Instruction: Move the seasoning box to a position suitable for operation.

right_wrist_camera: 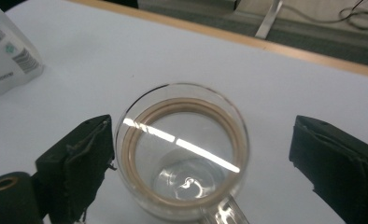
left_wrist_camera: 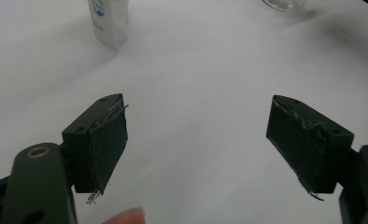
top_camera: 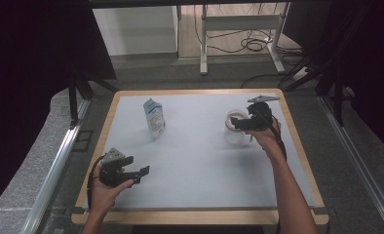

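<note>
My right tool wide, jaws either side of glass jar on counter, far right; no grip yet. Left tool wide, empty, near front-left edge. Pouch upright, untouched. Grasp + rest still to do.

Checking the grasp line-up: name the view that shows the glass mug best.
The right gripper view: the glass mug sits large between open jaws, rim and inside clear. The high view shows it small behind the right gripper; the left gripper view catches just its base at the top edge.
</note>
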